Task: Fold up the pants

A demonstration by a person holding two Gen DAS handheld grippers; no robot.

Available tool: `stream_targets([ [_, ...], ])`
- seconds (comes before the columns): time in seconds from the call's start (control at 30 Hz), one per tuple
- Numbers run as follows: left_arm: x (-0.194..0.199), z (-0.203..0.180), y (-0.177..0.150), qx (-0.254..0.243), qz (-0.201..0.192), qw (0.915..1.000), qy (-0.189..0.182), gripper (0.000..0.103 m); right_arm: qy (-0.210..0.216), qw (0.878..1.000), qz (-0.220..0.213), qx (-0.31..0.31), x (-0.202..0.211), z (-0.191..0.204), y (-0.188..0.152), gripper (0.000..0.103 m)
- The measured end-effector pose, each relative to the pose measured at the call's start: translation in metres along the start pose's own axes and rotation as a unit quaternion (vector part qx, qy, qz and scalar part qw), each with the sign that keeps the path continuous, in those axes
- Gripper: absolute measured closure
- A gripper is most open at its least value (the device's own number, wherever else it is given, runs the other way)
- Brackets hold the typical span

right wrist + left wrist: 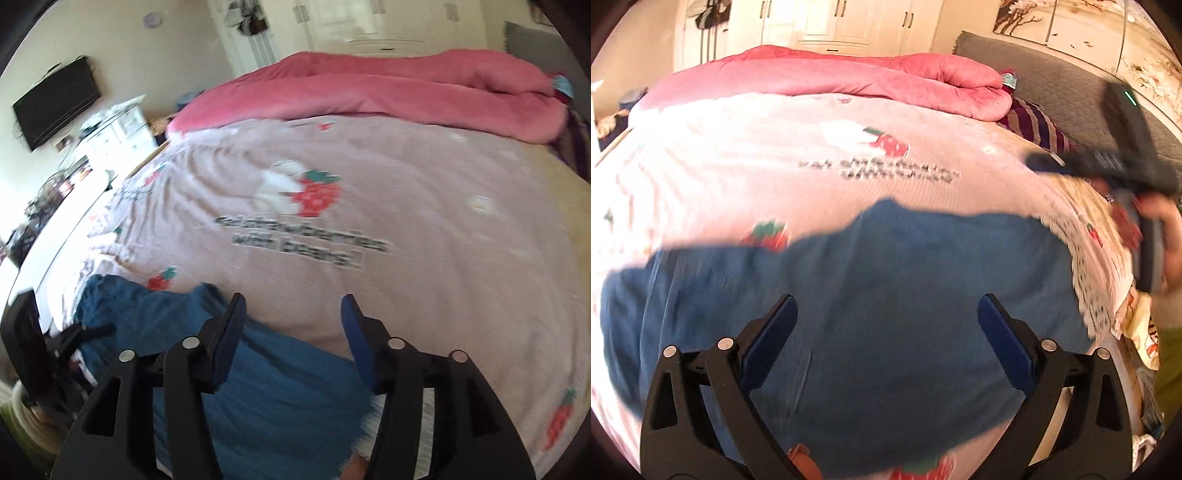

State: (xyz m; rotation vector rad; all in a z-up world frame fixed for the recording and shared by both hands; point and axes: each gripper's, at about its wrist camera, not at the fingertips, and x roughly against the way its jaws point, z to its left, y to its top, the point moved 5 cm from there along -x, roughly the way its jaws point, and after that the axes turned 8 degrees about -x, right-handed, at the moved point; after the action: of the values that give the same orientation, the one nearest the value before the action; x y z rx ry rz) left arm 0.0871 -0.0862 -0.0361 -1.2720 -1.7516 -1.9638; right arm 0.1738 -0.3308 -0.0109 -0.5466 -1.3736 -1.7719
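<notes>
Left wrist view is showing the wide bed (738, 155) under a pale pink strawberry-print cotton sheet, with a plush pink quilt (849, 74) bunched at twelve o'clock. Soft blue denim-like pants (886, 288) are lying flat at the near edge, their long axis apparently running nine to three o'clock. The left gripper (887, 306) is hovering directly over them, jaws released, holding nothing. The right gripper (293, 306), likewise released and empty, is sitting above the pants' three o'clock end, cloth spreading toward eight o'clock, so either seems positioned for an end.
</notes>
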Motion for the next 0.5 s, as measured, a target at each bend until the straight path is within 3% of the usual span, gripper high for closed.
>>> stream_targets([
  [0.17, -0.044, 0.016, 0.040, 0.031, 0.028, 0.9991, -0.009, 0.011, -0.062, 0.996, 0.017, -0.065, 0.005, -0.065, -0.024, 0.037],
  [0.2, -0.051, 0.018, 0.044, 0.035, 0.031, 0.9988, -0.011, 0.011, -0.062, 0.995, 0.026, -0.076, 0.001, -0.072, -0.029, 0.037],
  [0.3, -0.070, 0.012, 0.050, 0.045, 0.041, 0.9981, -0.014, 0.026, -0.023, 0.992, 0.050, -0.114, -0.012, -0.083, -0.041, 0.037],
  [0.4, -0.090, 0.000, 0.046, 0.047, 0.061, 0.9964, -0.036, 0.036, 0.001, 0.991, 0.062, -0.117, -0.024, -0.082, -0.049, 0.086],
  [0.5, -0.109, 0.000, 0.040, 0.035, 0.083, 0.9960, 0.002, 0.044, -0.015, 0.994, 0.030, -0.107, -0.017, -0.082, -0.047, 0.087],
])
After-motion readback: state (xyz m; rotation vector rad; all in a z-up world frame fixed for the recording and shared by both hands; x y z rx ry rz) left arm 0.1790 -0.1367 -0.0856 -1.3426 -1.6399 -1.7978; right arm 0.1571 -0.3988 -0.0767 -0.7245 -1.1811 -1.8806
